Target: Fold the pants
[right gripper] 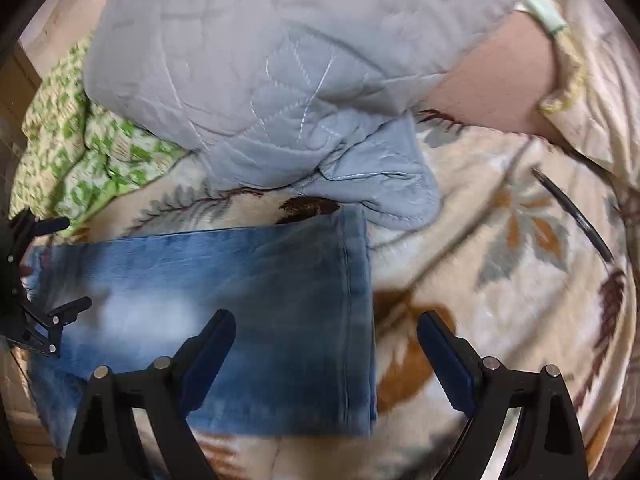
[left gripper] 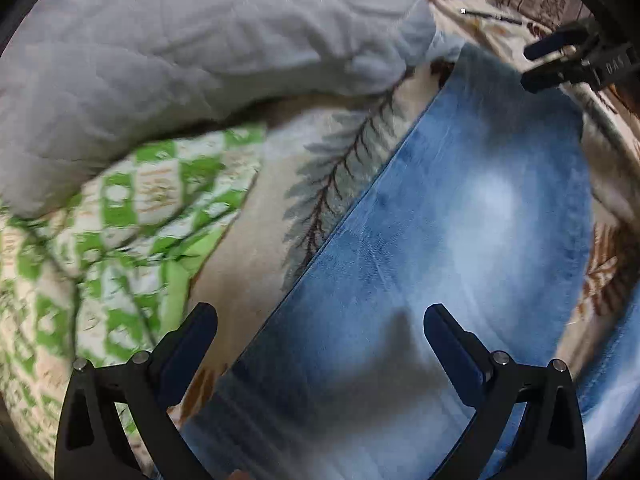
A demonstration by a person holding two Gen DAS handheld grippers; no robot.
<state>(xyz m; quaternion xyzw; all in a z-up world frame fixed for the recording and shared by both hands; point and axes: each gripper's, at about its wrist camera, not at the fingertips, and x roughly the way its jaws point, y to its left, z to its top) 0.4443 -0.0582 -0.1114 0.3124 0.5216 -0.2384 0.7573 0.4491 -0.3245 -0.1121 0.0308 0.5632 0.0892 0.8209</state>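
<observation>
Both jaws wide and empty, left gripper (left gripper: 320, 316) over one pair of jeans (left gripper: 460, 208), right gripper (right gripper: 326, 322) straddling its hem, one grey quilt (right gripper: 260, 60) beyond, one green cloth (left gripper: 132, 216) left of the left jaws

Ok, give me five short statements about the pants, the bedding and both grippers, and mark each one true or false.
1. The jeans lie flat on a leaf-print blanket. True.
2. The left gripper is clamped on the denim. False: its jaws are spread and hold nothing.
3. The right gripper is open. True.
4. The grey quilt covers the jeans' hem. False: the hem lies bare, just clear of it.
5. A green checked cloth lies beside the quilt. True.
</observation>
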